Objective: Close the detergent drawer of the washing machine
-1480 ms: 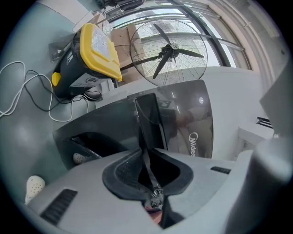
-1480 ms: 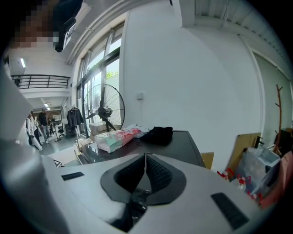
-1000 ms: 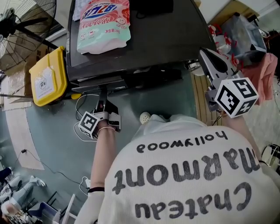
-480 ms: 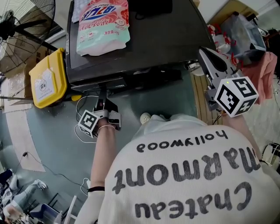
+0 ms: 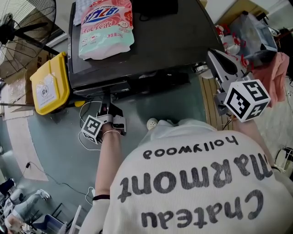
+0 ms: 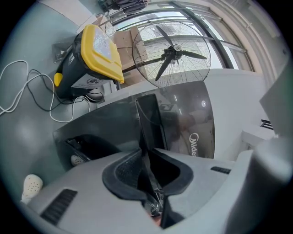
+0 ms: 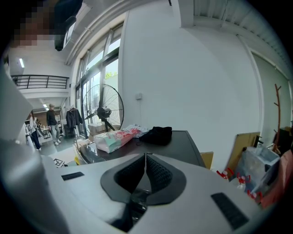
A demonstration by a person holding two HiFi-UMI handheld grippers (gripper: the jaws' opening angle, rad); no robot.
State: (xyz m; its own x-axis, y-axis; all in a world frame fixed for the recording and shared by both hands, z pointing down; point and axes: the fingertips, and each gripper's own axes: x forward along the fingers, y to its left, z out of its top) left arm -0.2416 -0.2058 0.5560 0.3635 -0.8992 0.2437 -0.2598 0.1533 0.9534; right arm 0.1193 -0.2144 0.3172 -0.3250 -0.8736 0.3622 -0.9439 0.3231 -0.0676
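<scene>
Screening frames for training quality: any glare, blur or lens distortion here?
Head view: sharp, even daylight, edges bend mildly. Left gripper view: heavy fisheye, dark corners, reflections on the glossy washing machine front, near foreground soft. Right gripper view: fisheye, bright windows, mosaic patch top left.

The dark flat top of the washing machine (image 5: 178,41) carries a pink and green detergent pouch (image 5: 106,27) and, beside it, a black bundle (image 5: 153,7). On the grey-green floor (image 5: 55,146) stand a yellow-lidded bin (image 5: 49,84) and a fan (image 5: 20,18). A loose white cable (image 5: 84,109) and a white shoe (image 5: 152,123) lie there too.
</scene>
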